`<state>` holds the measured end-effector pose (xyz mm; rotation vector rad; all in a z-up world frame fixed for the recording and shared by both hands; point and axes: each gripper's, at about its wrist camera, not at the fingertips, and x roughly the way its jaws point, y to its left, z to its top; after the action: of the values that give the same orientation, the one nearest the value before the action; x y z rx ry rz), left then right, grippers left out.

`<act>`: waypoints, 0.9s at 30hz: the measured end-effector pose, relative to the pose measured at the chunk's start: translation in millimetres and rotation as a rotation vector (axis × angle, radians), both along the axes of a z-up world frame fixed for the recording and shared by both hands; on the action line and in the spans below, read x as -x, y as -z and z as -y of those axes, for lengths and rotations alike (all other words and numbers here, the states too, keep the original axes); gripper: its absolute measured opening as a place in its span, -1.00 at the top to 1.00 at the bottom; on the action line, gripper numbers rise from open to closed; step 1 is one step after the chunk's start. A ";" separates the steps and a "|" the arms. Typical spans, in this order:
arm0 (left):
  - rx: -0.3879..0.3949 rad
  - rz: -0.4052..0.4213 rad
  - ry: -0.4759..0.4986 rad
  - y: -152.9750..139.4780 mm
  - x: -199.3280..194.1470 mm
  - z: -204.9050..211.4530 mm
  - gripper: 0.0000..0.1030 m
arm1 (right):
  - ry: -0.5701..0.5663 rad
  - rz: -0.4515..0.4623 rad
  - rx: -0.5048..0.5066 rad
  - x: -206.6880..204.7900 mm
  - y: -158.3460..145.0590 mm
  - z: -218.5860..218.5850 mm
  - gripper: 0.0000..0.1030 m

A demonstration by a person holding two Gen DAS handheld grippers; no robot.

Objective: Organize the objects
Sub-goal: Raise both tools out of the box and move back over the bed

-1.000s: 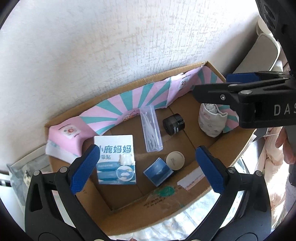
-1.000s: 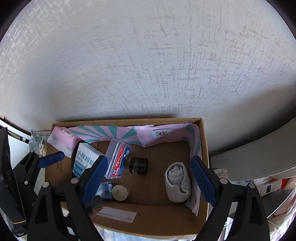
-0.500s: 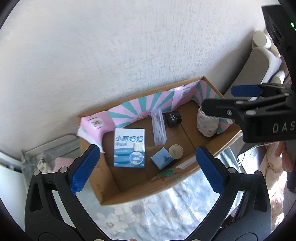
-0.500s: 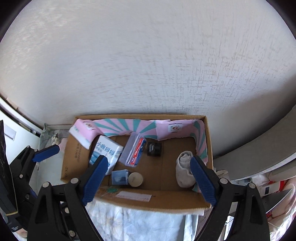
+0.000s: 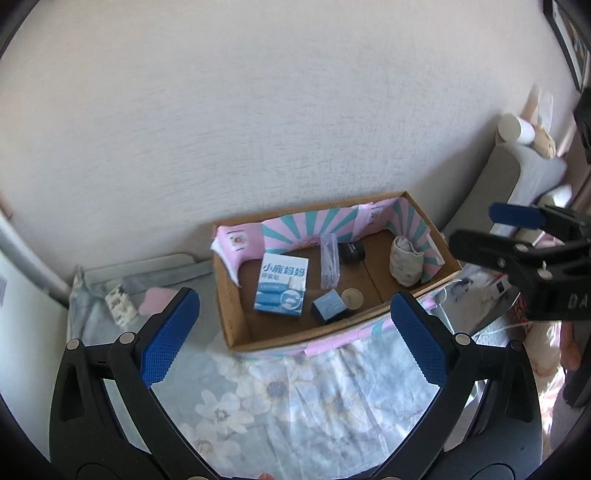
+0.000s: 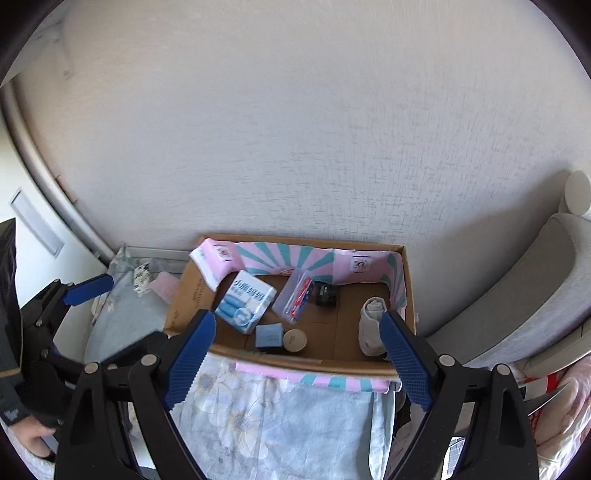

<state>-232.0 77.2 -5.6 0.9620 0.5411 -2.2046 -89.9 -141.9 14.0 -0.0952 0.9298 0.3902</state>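
Floral bedsheet [image 5: 306, 398] is carrying a cardboard box [image 5: 236, 328] against the wall. Inside I am seeing, near its left edge, a light, stiff blue-white carton [image 5: 282, 283]; I'd pinch its long sides. Both grippers, left [image 5: 291, 332] and right [image 6: 295, 354], are hanging open, empty.

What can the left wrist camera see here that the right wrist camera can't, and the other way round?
Only the left wrist view shows the white cylindrical roll standing whole on the grey headrest, plus a dark picture frame high on the wall. Only the right wrist view shows the red print inside the clear plastic case and a grey wall panel. Both show the open cardboard box with pink-and-teal striped lining, the white-and-blue carton, the black jar, the rolled white cloth, the floral sheet, and both open grippers, left gripper and right gripper.
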 end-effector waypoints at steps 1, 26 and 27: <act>0.002 -0.004 -0.014 -0.4 -4.9 -2.7 -1.00 | -0.010 0.014 0.000 8.8 -1.2 -0.8 -0.72; -0.012 -0.125 -0.168 19.6 -126.6 -48.0 -1.00 | 0.068 0.150 -0.049 116.3 13.4 -5.6 -0.72; -0.011 -0.119 -0.164 19.8 -129.9 -45.2 -1.00 | 0.083 0.150 -0.056 117.8 14.5 -7.3 -0.72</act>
<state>-102.1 122.4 -25.4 0.7669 0.6630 -2.1222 -207.7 -134.6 -0.5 -0.0334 0.7720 0.3276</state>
